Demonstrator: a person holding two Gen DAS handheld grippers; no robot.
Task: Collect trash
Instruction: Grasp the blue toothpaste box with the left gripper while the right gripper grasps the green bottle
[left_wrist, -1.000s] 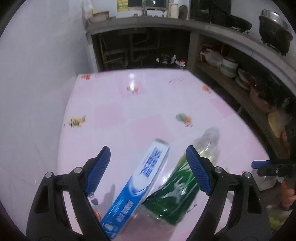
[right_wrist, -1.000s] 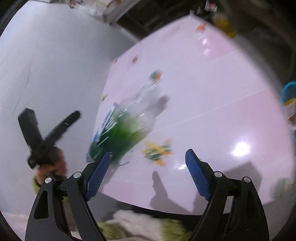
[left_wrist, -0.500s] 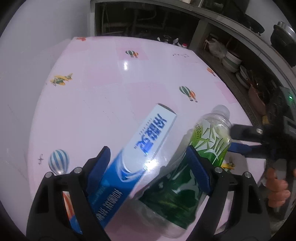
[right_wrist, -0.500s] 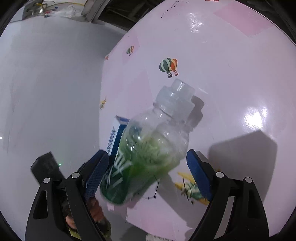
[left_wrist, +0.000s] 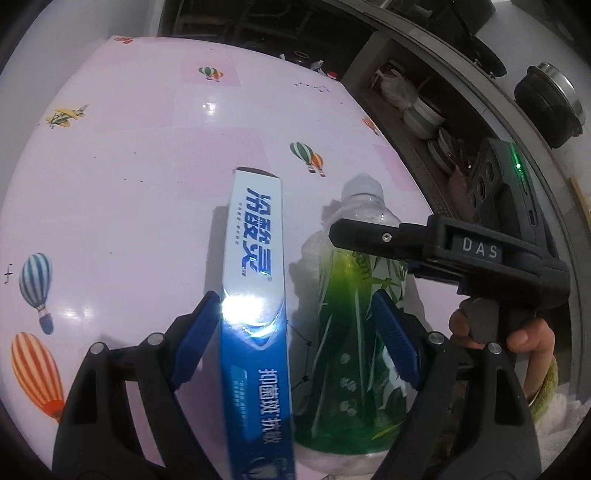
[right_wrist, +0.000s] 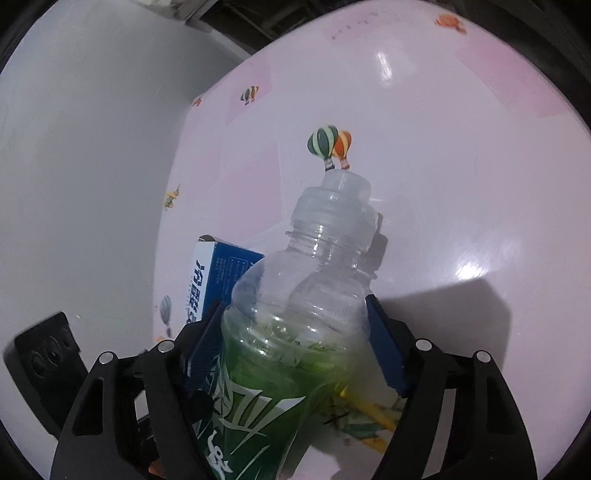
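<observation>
Right gripper (right_wrist: 295, 354) clamping clear plastic bottle (right_wrist: 295, 332), glossy green label. Left gripper (left_wrist: 295, 339) gaping wide, straddling flat rectangular toothpaste box (left_wrist: 255, 295).

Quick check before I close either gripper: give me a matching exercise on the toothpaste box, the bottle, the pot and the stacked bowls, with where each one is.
Things:
1. toothpaste box
2. green-label bottle
3. black pot
4. stacked bowls

Places:
A. on the shelf under the counter
B. between the right gripper's fingers
C. on the counter top
D. on the table, against the left gripper's left finger

Pairs: 1-D, 2-B, 3-C, 4-A
</observation>
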